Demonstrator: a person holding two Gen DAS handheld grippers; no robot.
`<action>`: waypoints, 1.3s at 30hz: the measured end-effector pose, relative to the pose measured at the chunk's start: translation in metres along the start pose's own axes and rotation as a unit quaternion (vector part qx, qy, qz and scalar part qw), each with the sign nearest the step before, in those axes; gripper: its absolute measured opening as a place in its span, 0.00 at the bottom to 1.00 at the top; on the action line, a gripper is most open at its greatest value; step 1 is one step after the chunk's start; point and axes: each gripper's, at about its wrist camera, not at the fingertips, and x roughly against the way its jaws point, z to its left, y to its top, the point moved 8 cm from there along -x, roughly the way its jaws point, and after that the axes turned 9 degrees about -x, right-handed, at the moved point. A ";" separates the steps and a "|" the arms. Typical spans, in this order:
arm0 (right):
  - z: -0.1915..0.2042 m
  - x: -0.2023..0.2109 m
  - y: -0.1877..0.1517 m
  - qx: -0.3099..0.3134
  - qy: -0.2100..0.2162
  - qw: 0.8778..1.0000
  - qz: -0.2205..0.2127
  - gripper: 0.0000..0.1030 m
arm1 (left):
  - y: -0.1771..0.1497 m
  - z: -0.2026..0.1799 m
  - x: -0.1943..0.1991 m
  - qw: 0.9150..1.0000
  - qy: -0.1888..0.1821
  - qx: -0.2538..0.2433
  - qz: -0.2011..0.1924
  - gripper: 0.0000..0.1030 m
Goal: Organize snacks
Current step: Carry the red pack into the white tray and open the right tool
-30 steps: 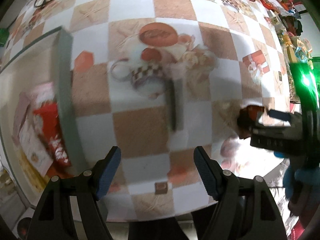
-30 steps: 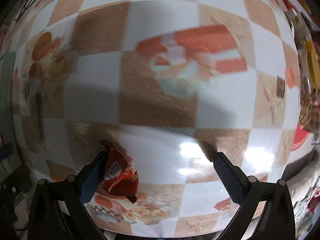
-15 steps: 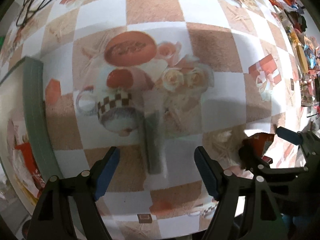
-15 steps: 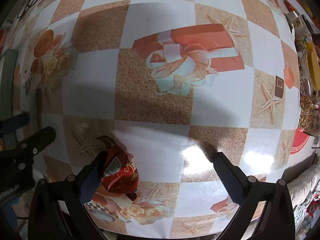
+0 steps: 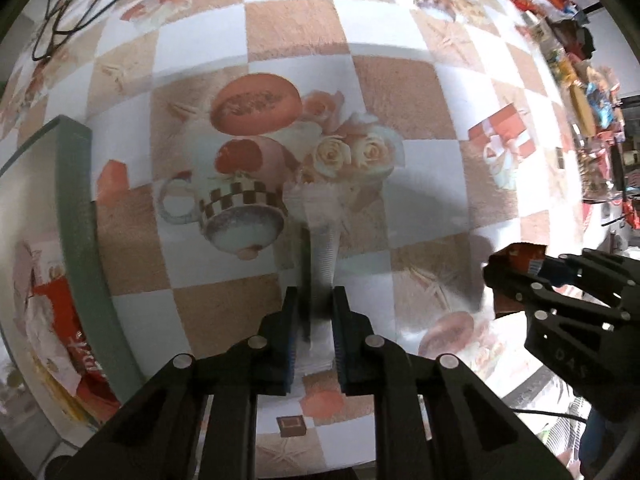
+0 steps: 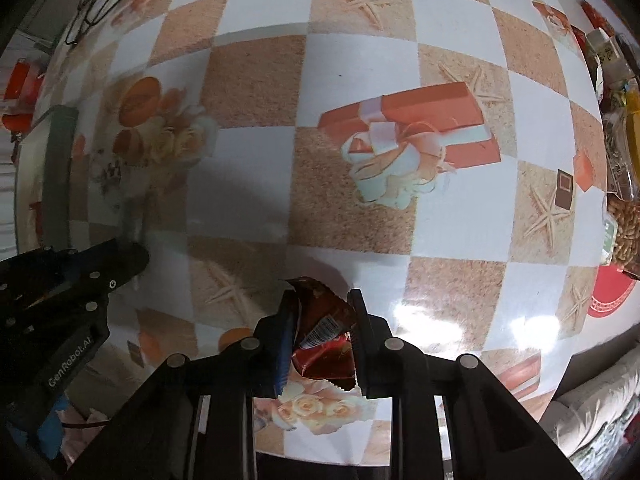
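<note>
Both claws pinch snacks: left claw (image 5: pixel 314 328) a clear packet (image 5: pixel 320 240) lengthwise, right claw (image 6: pixel 320 340) a red wrapper (image 6: pixel 326 332).

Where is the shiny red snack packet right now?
The red snack packet is pinched in the right gripper, just above the table. In the left wrist view it shows at the right.

Both tools are showing matte black linkage arms with silver round pivot screws and blue finger pads. Left tool (image 5: pixel 314 320); right tool (image 6: pixel 322 330). White "GenRobot.AI" lettering is appearing at 8 o'clock in the right wrist view.
</note>
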 end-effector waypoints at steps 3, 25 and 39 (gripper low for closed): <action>0.010 0.005 -0.012 0.004 0.010 1.000 -0.006 0.26 | -0.007 0.004 0.013 1.000 -0.005 0.002 -0.013 0.16; 0.109 0.052 -0.034 0.086 0.045 0.994 -0.053 0.26 | -0.042 0.081 0.087 0.992 0.015 0.076 -0.102 0.17; 0.261 0.052 -0.058 0.192 0.080 0.977 -0.044 0.26 | -0.112 0.187 0.088 0.980 0.045 0.175 -0.088 0.17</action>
